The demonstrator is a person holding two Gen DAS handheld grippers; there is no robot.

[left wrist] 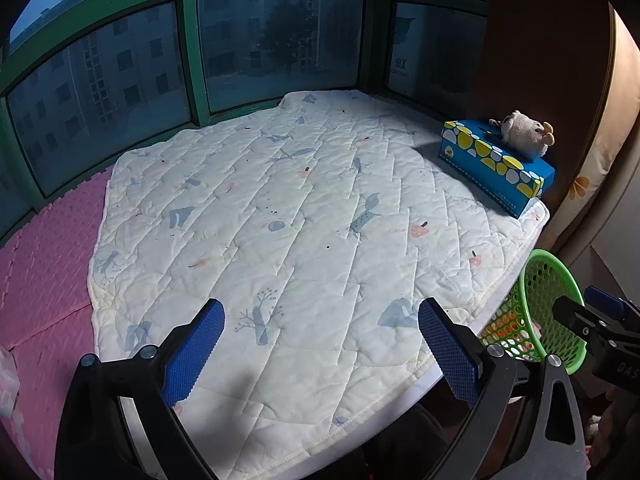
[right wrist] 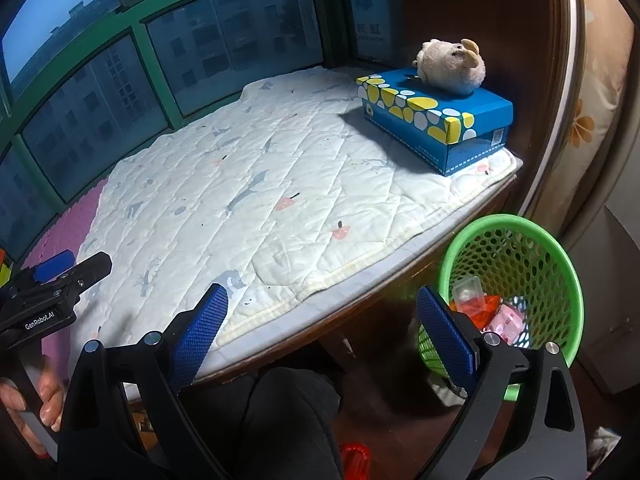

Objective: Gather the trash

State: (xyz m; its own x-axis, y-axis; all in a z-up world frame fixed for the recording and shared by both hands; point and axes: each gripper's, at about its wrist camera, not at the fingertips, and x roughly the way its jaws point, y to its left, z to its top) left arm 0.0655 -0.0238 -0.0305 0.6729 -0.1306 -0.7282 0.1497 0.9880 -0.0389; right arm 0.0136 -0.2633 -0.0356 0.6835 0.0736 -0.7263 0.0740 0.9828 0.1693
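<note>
A green mesh basket (right wrist: 516,240) stands on the floor at the right, beside the bay-window seat; it also shows in the left wrist view (left wrist: 550,280). Inside it lie a clear plastic piece (right wrist: 466,290), an orange wrapper (right wrist: 490,304) and a pink packet (right wrist: 508,320). My left gripper (left wrist: 320,344) is open and empty, above the near edge of the white quilted mat (left wrist: 300,208). My right gripper (right wrist: 322,332) is open and empty, over the seat's front edge, just left of the basket. No loose trash shows on the mat.
A blue tissue box (right wrist: 436,120) with a plush toy (right wrist: 452,66) on top sits at the mat's far right corner. A pink foam mat (left wrist: 44,264) lies left. Green-framed windows (left wrist: 192,60) run behind. A red object (right wrist: 356,456) lies on the floor.
</note>
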